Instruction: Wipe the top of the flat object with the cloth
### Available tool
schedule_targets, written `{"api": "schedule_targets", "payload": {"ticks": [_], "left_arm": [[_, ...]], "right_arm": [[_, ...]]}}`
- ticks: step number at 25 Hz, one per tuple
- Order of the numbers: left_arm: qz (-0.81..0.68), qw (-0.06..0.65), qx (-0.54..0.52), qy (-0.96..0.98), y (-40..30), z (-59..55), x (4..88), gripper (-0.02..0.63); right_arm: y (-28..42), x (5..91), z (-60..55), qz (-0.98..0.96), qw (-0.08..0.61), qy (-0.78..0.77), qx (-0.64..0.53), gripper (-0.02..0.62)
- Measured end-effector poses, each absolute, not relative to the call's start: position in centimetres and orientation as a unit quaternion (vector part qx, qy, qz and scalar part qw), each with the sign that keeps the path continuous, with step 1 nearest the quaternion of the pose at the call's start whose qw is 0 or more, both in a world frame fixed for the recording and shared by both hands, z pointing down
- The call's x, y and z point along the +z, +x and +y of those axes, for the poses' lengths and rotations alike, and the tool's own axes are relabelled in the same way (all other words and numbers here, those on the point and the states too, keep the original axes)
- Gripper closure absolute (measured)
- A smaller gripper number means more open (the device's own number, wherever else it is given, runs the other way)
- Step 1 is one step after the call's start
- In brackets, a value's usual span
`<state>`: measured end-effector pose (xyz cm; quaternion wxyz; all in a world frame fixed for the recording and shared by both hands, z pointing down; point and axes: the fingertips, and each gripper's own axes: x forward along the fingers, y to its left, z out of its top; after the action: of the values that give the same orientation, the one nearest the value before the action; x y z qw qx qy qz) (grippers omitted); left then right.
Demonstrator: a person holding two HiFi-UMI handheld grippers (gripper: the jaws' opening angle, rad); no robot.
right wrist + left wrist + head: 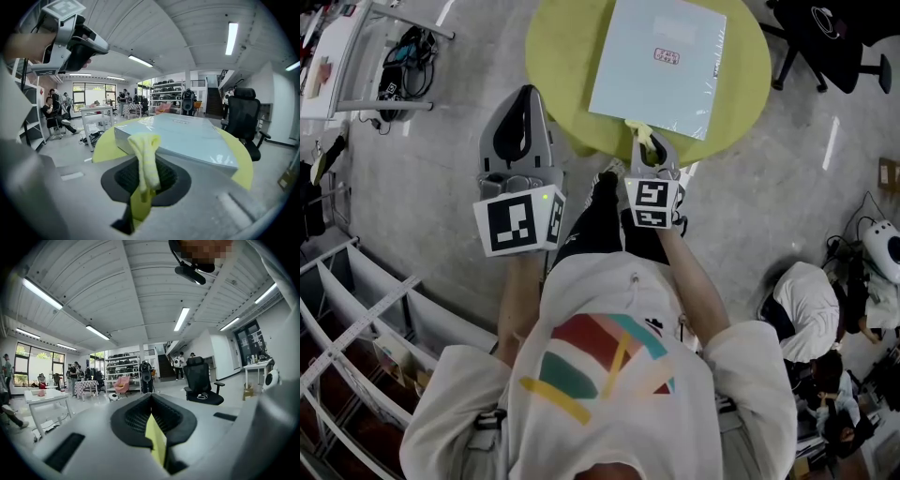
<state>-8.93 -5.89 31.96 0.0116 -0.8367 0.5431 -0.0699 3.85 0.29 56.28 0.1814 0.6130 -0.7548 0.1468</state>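
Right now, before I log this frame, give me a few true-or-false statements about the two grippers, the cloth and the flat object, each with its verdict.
1. The right gripper is shut on a yellow cloth. True.
2. The flat object lies on the floor. False: it lies on the round yellow-green table.
3. The left gripper presses down on the flat object. False: it is held off to the table's left, apart from the object, with its jaws together.
4. The cloth is by the flat object's near edge, not over the middle of its top. True.
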Motion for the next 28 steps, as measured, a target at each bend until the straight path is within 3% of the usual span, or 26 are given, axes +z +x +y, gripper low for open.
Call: {"api": "schedule_targets", "payload": {"ticks": [16,28], "left_arm": [[0.513,0.018,-0.053,-0.857,-5.3,-5.1,31.9,0.591],[0.496,0.019,-0.049,-0.867,-3.4,-5.2,32.0,0.591]], "right_arm": [[13.8,57.3,4.6,-0.684,0.199,0.685,0.154,0.568],[16.7,57.6,5.9,-0.661,0.194,0.707,0.164,0.568]]}}
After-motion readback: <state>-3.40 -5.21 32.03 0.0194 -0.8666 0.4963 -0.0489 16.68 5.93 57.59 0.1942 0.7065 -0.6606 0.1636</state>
